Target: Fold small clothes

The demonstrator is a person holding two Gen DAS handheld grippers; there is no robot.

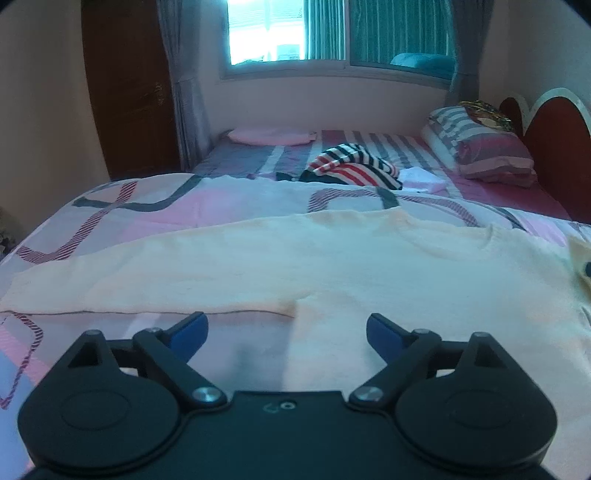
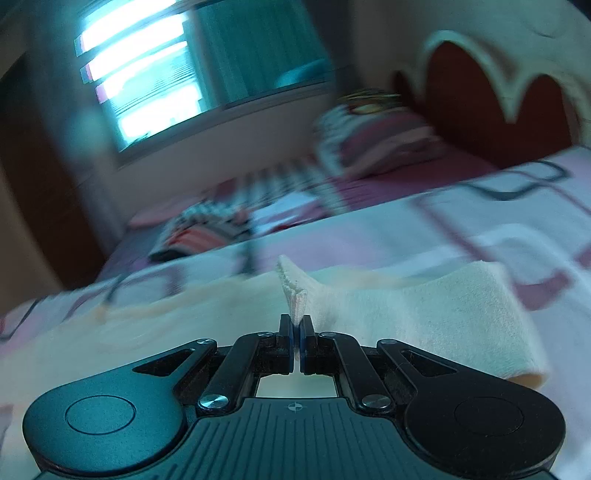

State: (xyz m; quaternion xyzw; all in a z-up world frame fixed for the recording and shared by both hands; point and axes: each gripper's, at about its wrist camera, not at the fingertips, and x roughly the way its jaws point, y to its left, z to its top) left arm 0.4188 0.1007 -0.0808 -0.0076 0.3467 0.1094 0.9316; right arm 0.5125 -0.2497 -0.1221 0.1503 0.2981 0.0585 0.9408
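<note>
A cream knit garment (image 1: 295,266) lies spread flat across the patterned bedspread (image 1: 147,206). My left gripper (image 1: 287,328) is open and empty, low over the garment's near hem. My right gripper (image 2: 296,326) is shut on a pinched fold of the cream garment (image 2: 424,314), with a cuff-like edge sticking up above the fingertips. The cloth rises from the bed to the jaws. The right wrist view is motion-blurred.
A striped red, white and dark garment (image 1: 354,166) and a small white folded cloth (image 1: 421,179) lie further up the bed. Striped pillows (image 1: 480,144) rest against the red headboard (image 1: 554,140). A window (image 1: 332,33) and a wooden door (image 1: 125,85) are behind.
</note>
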